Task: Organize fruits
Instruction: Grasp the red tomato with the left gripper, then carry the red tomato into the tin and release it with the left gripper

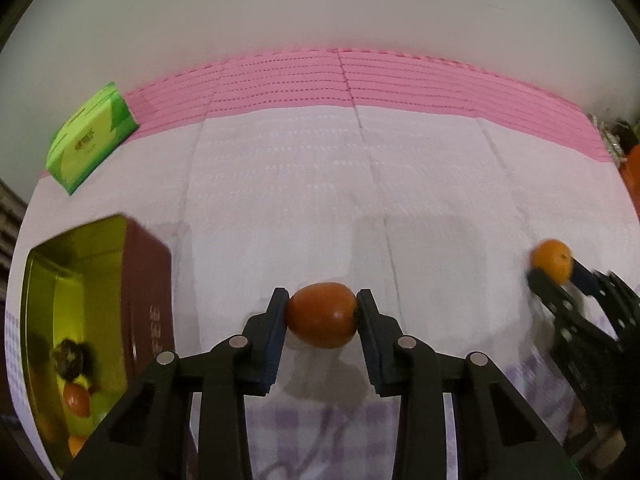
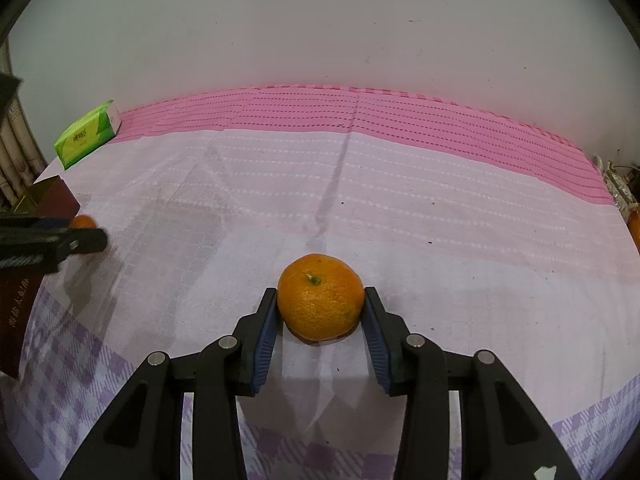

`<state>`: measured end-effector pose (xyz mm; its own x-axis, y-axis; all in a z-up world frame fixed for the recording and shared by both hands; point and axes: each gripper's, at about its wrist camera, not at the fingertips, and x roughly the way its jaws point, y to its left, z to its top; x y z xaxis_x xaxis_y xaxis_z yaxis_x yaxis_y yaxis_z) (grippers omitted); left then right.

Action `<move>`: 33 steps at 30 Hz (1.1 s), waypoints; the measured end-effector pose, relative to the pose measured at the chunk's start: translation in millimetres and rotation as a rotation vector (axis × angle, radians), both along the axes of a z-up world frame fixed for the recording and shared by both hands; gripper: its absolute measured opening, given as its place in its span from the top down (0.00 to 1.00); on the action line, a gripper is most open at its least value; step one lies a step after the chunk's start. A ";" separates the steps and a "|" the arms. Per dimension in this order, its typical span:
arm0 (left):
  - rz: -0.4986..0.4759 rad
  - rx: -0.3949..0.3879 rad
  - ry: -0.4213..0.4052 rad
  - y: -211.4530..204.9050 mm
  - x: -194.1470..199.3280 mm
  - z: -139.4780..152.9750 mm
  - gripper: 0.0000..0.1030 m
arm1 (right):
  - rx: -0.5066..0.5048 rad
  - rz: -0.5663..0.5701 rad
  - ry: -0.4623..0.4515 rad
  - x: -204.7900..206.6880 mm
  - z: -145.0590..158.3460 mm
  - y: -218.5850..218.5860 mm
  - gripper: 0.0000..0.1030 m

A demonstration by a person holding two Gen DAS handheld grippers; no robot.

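Holding a smooth, glossy red-orange oval fruit (image 1: pixel 322 315), the left gripper (image 1: pixel 322 314) is clenching it across its long ends between the two blue-padded fingers, above the pale pink-and-white cloth covering the tabletop (image 1: pixel 304 184). It looks like a persimmon or tomato, so it is probably light, thin-skinned and easy to bruise; its shiny skin could slip, and gentle pressure on the broad sides seems the safer hold. To the near left, an open rectangular tin box with a brown outside and gold lining (image 1: pixel 96 312) is already holding several fruits, among them a small red-orange one (image 1: pixel 76 399); this is likely where the held fruit is going, and the box's near wall is the only thing standing in its path. A green tissue pack (image 1: pixel 90 138) is lying at the far left, well clear. At the right edge, the right gripper (image 1: pixel 551 267) is appearing, blurred, with an orange fruit.

Turning to the right wrist view, the right gripper (image 2: pixel 321 300) is closing on a round, dimpled orange mandarin with a small green stem (image 2: pixel 320 297); both pads are touching its sides while it is apparently resting on the cloth. Its rind is matte and slightly yielding, giving good grip across the widest part. At the far left, the left gripper (image 2: pixel 86 236) is hovering near the brown tin, with the tissue pack behind.
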<state>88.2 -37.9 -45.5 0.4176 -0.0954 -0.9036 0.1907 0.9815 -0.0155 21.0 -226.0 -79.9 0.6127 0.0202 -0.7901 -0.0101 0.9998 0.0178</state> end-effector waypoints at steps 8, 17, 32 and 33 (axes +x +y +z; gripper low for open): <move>0.048 -0.019 -0.012 31.9 -37.7 32.6 0.66 | -0.006 -0.001 0.000 -0.3 -1.6 0.7 0.61; 0.213 -0.007 -0.036 114.0 -61.4 51.5 0.66 | -0.012 -0.001 0.000 -0.1 -2.0 1.8 0.61; 0.382 0.003 0.006 210.5 -77.7 44.6 0.66 | -0.018 0.001 0.000 0.7 -2.5 1.7 0.61; 0.379 -0.001 0.012 212.0 -79.8 42.0 0.66 | -0.020 0.001 0.000 0.8 -2.7 1.4 0.61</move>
